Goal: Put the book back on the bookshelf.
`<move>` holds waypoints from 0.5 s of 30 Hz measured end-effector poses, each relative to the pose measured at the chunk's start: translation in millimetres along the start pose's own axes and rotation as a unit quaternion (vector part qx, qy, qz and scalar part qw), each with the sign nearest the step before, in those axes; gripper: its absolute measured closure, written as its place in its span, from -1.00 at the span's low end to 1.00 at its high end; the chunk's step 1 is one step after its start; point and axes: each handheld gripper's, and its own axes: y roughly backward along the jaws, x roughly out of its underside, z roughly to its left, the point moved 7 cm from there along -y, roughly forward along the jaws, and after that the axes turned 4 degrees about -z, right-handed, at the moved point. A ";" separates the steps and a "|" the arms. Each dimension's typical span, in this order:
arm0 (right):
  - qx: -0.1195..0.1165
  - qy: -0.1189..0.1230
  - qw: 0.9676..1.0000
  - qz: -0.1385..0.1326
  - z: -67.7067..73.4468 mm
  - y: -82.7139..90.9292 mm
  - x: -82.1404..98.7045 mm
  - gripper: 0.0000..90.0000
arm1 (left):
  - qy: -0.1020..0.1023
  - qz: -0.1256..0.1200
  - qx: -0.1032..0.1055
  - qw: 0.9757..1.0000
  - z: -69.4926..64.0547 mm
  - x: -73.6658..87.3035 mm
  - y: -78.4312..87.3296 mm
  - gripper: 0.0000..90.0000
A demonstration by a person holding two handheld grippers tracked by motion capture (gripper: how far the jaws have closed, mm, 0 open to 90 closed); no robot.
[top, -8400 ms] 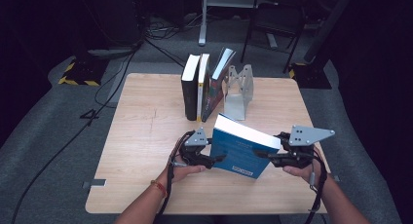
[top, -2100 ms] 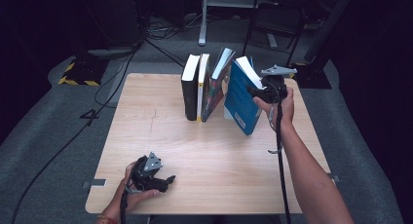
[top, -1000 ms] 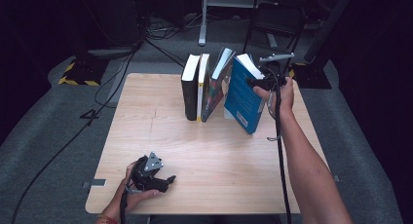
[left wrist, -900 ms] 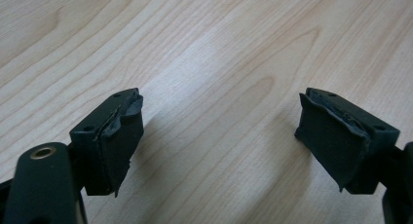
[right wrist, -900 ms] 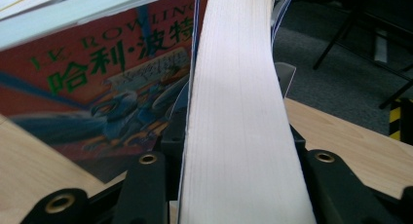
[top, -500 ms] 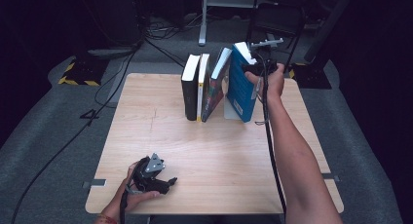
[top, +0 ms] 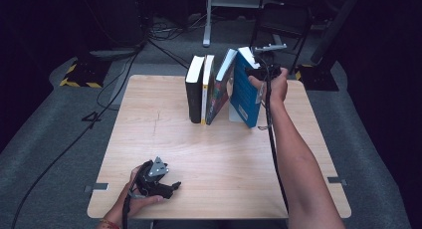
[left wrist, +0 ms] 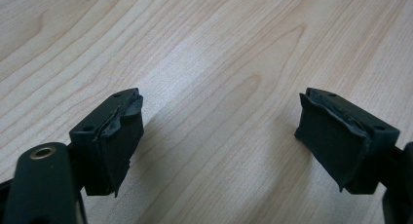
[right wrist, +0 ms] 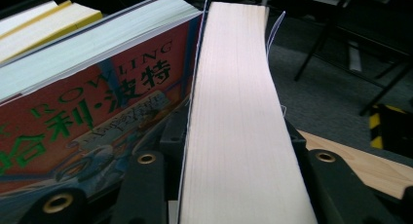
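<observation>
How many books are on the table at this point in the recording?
4, all at the far edge: a black book at the left, a white-and-yellow book beside it, a red-covered book leaning, and the blue book clamped in the right tool.

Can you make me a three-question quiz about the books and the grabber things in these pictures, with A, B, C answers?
1. Where is the blue book?
A. flat in the middle of the table
B. at the right end of the row of books
C. on the floor

2. How many books stand on the table in all?
A. two
B. four
C. six

3. What is the left gripper doing?
A. open, holding nothing
C. squeezing a book
B. squeezing a cable

Answers: 1 B, it stands beside the red-covered book, held by the right gripper. 2 B, the high view shows four. 3 A, its jaws stand apart over bare wood.
</observation>
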 end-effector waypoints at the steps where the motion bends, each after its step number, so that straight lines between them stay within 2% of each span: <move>1: 0.001 0.000 1.000 -0.002 -0.9 0.2 0.7 0.33 | 0.000 0.000 0.000 1.000 0.0 0.0 0.0 -0.62; 3: 0.005 -0.001 1.000 -0.005 -2.8 1.5 2.3 0.33 | 0.000 0.000 0.000 1.000 0.0 0.0 -0.1 -0.63; 8: -0.007 -0.004 1.000 -0.014 -4.4 3.2 8.2 0.32 | 0.000 0.000 0.000 1.000 -0.1 0.0 0.0 -0.63; 15: -0.016 -0.005 1.000 -0.006 -6.1 6.8 14.4 0.30 | 0.001 0.000 0.000 1.000 0.0 0.0 -0.1 -0.63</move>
